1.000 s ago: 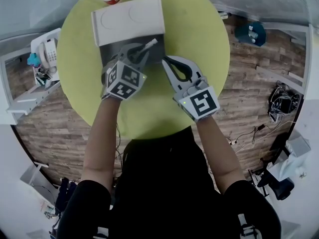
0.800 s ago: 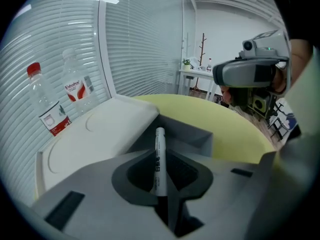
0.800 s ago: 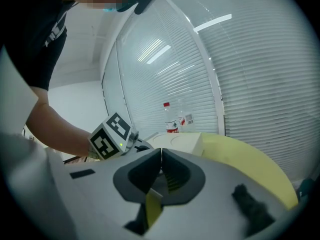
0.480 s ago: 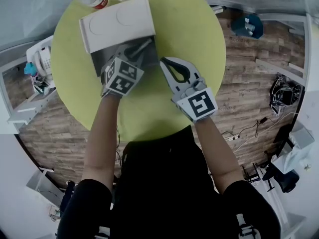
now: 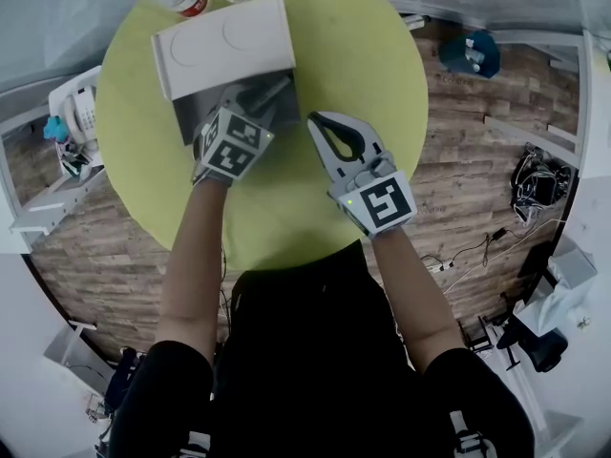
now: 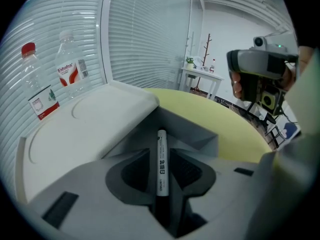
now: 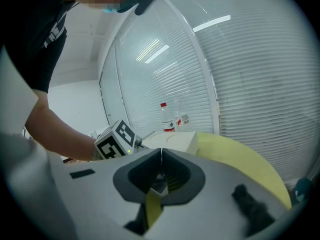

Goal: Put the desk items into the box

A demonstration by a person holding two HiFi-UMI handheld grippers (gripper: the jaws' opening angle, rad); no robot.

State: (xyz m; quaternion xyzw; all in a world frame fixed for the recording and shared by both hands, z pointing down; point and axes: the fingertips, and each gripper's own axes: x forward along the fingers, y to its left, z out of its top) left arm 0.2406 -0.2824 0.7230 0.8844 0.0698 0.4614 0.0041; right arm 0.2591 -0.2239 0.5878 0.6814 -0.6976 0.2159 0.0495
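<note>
A grey box [image 5: 191,114] with its white lid [image 5: 224,41] folded back stands on the round green table [image 5: 363,55]. My left gripper [image 5: 260,93] reaches down into the box. A white marker [image 6: 161,139] with black print stands between its pads, its tip over the box's grey inside [image 6: 192,129]. The jaws have just been opening, and a thin gap shows beside the marker. My right gripper [image 5: 323,122] hovers over the table just right of the box, shut with nothing in it, and its pads meet [image 7: 161,156].
Two plastic water bottles [image 6: 37,84] [image 6: 70,71] stand behind the lid at the table's far edge. A shelf with a phone [image 5: 76,113] is left of the table. Wooden floor surrounds the table.
My left gripper has sunk a little deeper into the box with the marker. The right gripper has stayed where it was.
</note>
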